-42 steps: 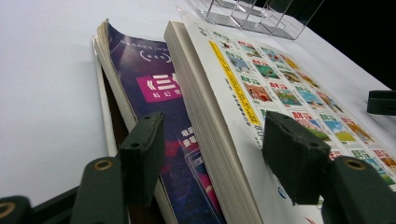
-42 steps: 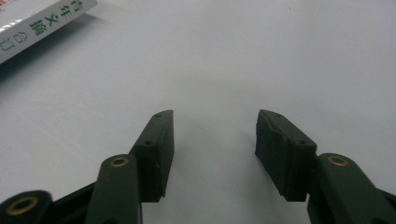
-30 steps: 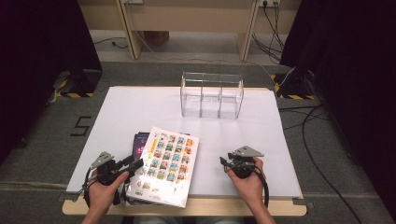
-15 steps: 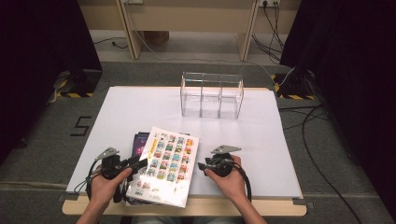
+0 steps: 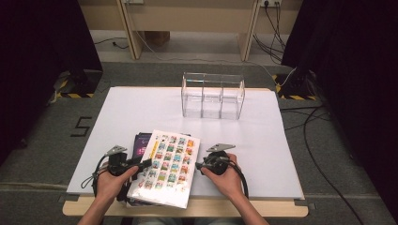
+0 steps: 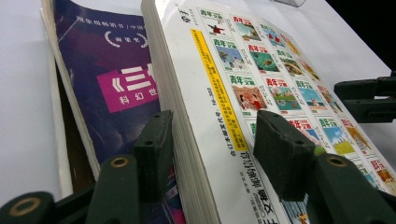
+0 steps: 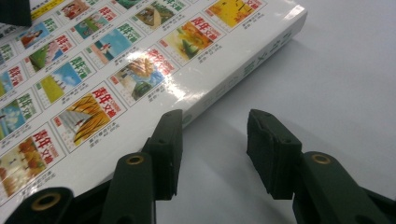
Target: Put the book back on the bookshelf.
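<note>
High view first, from the left: the left gripper (image 5: 141,165) sits at the near-left of the white table (image 5: 141,108), held low in the person's left hand (image 5: 110,180), its tips at the left edge of the white book (image 5: 169,166). That book, its cover a grid of small coloured pictures, lies near the front edge of the table, resting on top of a purple book (image 5: 141,143) whose corner sticks out at the upper left. Seen from the left gripper view, the jaws straddle the page edge of the white book (image 6: 261,84), one finger (image 6: 156,149) down over the purple book (image 6: 107,74) and the other above the cover; they have just been closing a little, and I cannot tell whether the pads press on the pages yet. Just right of the book, the right gripper (image 5: 201,165) points toward its right edge in the right hand (image 5: 227,178). Its jaws (which have just been opening) stand apart in the right gripper view, with bare table between them and the left finger (image 7: 168,149) just beside the book's spine (image 7: 243,70). Farther back, right of centre, stands a clear plastic rack (image 5: 212,96) with three compartments.
</note>
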`<action>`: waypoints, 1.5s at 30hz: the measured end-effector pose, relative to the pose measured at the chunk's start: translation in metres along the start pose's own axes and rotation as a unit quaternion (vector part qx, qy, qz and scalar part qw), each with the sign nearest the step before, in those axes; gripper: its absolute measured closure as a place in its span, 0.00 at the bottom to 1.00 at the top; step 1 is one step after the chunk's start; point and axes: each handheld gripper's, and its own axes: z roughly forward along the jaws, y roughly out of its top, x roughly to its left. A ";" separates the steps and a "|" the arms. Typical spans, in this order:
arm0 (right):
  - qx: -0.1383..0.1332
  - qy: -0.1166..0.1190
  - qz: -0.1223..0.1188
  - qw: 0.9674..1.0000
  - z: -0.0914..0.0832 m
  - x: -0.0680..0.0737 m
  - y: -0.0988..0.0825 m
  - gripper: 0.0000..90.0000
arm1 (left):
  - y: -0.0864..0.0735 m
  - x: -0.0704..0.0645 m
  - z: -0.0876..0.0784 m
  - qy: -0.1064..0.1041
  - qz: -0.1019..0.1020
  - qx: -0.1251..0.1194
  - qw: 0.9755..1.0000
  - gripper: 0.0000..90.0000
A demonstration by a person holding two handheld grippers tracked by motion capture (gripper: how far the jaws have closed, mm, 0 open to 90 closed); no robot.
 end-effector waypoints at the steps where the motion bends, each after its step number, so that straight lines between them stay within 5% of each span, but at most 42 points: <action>1: 0.000 0.000 0.000 1.000 0.000 0.000 0.000 0.63 | 0.000 0.000 0.000 0.000 0.000 0.000 1.000 0.55; 9: 0.008 -0.017 0.002 1.000 0.002 -0.004 0.005 0.64 | -0.012 -0.009 -0.013 -0.027 -0.020 0.012 0.999 0.58; 14: -0.005 -0.014 0.025 1.000 -0.003 -0.010 0.014 0.58 | -0.013 -0.008 -0.014 -0.014 -0.014 0.010 1.000 0.55; 23: 0.024 0.056 0.090 0.994 0.008 -0.018 0.022 0.49 | -0.011 -0.009 -0.013 -0.009 0.003 0.012 1.000 0.62; 30: 0.035 0.070 0.102 0.992 0.012 -0.015 0.025 0.45 | -0.012 -0.009 -0.015 -0.006 0.004 0.012 1.000 0.64; 39: 0.035 0.108 0.155 0.981 0.023 -0.015 0.021 0.35 | -0.014 -0.010 -0.015 -0.005 0.003 0.009 1.000 0.64; 45: 0.046 0.120 0.163 0.978 0.024 -0.018 0.024 0.35 | -0.014 -0.011 -0.014 -0.002 0.003 0.010 1.000 0.61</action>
